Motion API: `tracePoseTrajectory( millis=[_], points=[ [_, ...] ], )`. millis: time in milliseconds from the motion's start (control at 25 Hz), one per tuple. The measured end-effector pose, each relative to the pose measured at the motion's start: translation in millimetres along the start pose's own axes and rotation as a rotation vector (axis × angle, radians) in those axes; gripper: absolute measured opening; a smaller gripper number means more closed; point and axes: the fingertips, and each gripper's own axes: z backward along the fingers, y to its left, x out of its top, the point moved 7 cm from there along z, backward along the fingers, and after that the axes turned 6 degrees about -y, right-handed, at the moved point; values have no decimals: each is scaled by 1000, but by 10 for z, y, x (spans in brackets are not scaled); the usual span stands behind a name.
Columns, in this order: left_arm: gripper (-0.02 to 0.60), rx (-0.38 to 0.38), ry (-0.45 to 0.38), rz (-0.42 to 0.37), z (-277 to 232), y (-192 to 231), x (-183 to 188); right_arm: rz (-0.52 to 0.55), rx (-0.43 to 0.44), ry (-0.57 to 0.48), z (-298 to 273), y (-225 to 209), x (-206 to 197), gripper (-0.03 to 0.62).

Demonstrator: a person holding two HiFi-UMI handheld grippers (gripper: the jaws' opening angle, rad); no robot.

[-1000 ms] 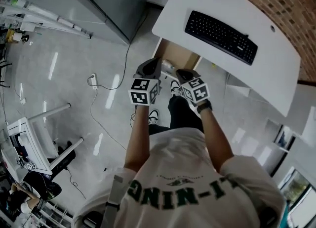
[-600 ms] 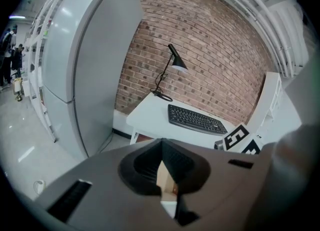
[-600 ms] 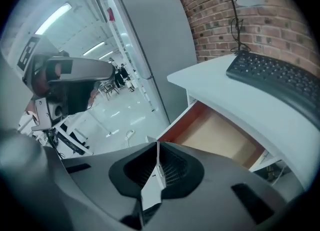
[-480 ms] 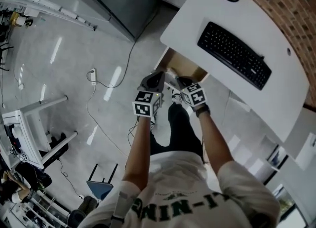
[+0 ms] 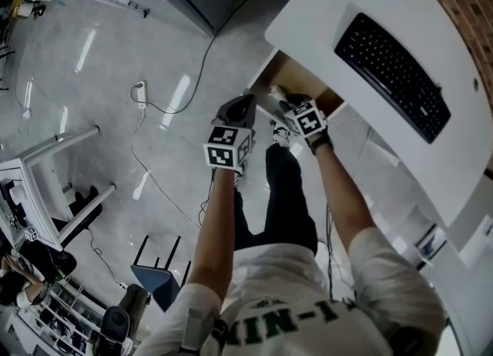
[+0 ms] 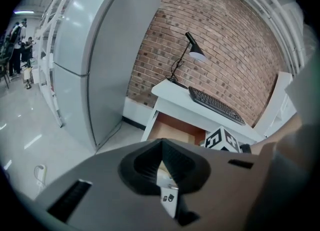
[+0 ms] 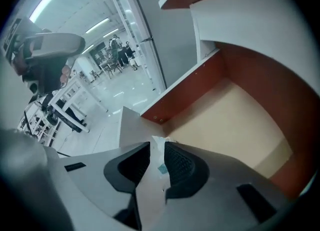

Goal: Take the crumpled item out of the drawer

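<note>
Bench (image 5: 339,8), white, fills the upper right of the head view and carries a black keyboard (image 5: 393,77). Drawer (image 5: 296,83), pulled open under the bench edge at upper centre; the right gripper view shows nothing lying on the visible part of its tan floor. Left claw (image 6: 162,167), lower centre of its own view, is pinched on the crumpled item (image 6: 167,195). Right claw (image 7: 156,155) has its jaws opening, the pads standing off the pale sheet that runs between them. The item is thin, pale and paper-like, with small print. It hangs in the air between the two claws at the drawer's front edge. It is judged very light, soft and easily torn, likely to flex rather than resist. It is best taken on a bunched fold, not a loose edge, with gentle closure.
</note>
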Motion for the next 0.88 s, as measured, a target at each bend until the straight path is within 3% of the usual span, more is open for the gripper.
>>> tracePoseTrajectory(
  millis=[520, 880],
  points=[
    [0, 12, -1, 38, -103, 290, -258, 32, -5, 78, -577, -170, -118, 91],
    [0, -7, 20, 36, -46, 281, -273, 77, -57, 108, -522, -183, -132, 12]
  ],
)
